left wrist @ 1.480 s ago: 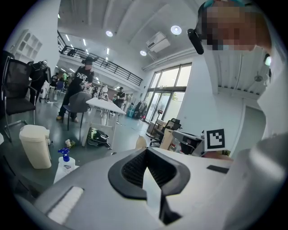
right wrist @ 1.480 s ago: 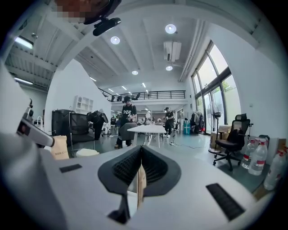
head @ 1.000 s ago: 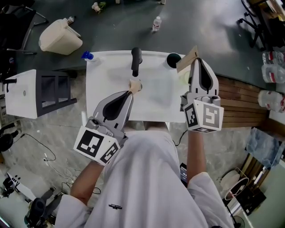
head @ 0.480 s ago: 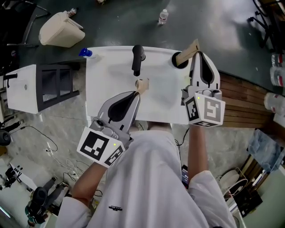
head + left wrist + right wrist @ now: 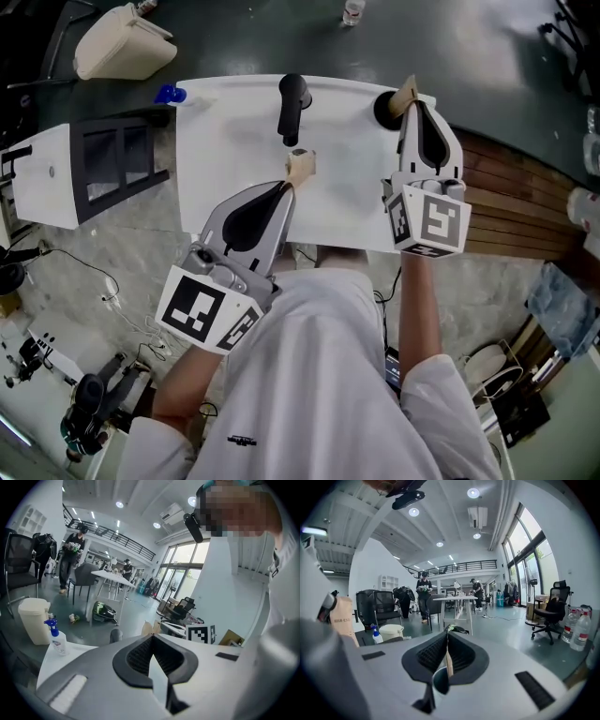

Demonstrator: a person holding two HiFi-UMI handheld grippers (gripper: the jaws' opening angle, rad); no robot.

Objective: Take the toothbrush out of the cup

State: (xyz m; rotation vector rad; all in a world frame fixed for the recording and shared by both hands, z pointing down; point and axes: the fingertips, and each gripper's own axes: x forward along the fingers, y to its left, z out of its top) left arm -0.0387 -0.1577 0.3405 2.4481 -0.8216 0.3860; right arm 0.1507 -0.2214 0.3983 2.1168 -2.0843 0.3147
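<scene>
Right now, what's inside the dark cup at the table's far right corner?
From the head view, the dark cup shows only a dark inside; no toothbrush can be made out. The tan bag and the right gripper, shut on a thin tan strip, cover its right part.

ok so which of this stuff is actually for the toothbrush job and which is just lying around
For the job: dark cup; right gripper, shut on a tan strip, possibly the toothbrush.

Lying about: black handled tool; small tan object; brown bag; blue spray bottle; beige bin on the floor.
</scene>
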